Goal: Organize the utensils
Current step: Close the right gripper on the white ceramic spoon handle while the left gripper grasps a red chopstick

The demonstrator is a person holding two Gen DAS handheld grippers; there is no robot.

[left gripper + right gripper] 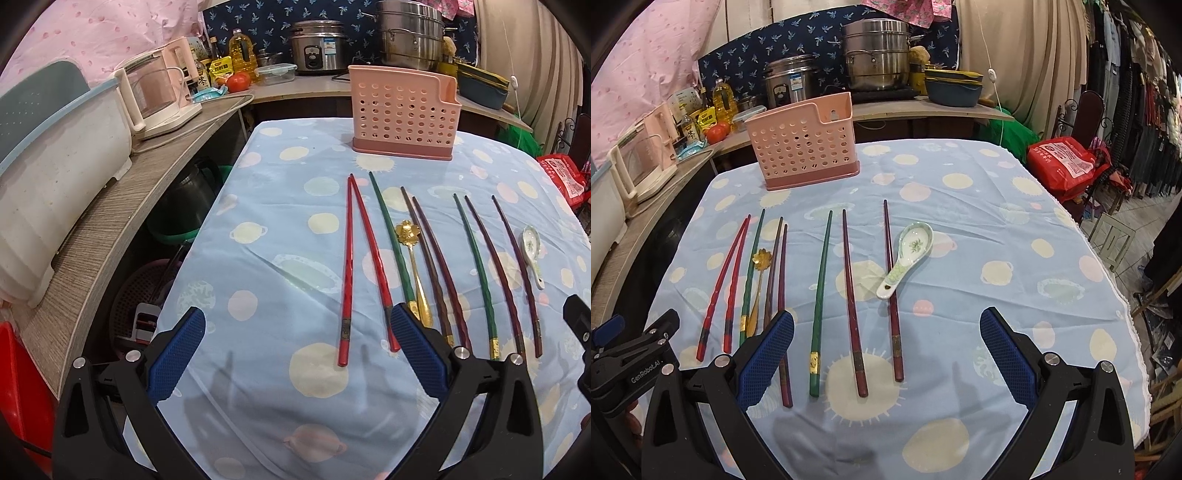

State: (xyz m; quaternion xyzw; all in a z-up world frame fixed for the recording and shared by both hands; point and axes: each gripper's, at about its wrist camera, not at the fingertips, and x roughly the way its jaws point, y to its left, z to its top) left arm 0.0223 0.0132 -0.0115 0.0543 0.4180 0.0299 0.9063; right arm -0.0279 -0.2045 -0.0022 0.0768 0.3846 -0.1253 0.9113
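At the far left, along a wood-grain counter [110,206], a white tub [55,184] and a pale pink kettle [159,88] are seen, with a tomato [238,82] and an oil bottle [242,51] further back. The left gripper [297,343] is held low over the near edge of a table covered by a blue cloth [277,221] printed with pale circles; its blue-padded jaws are spread wide and nothing is held between them. A pair of red chopsticks [349,266] is laid on the cloth just ahead of it, their far tips touching and their near ends apart. To the right of these a green chopstick [391,236] is placed, with a gold spoon [412,266] lying close beside it, its flower-shaped bowl pointed away. Two dark brown chopsticks [432,258] follow, then a second green chopstick [822,295], then two dark red chopsticks [851,295] set slightly apart. A white ceramic spoon [908,254] with a green pattern is laid at the right end of the row, its handle touching or crossing the last chopstick. Beyond the row, near the far edge of the table, a pink perforated utensil holder [805,144] is stood upright and appears empty. The right gripper [886,347] is held over the near right part of the cloth, its jaws likewise parted and empty. A red bag [1063,162] is seen off the table at the right.
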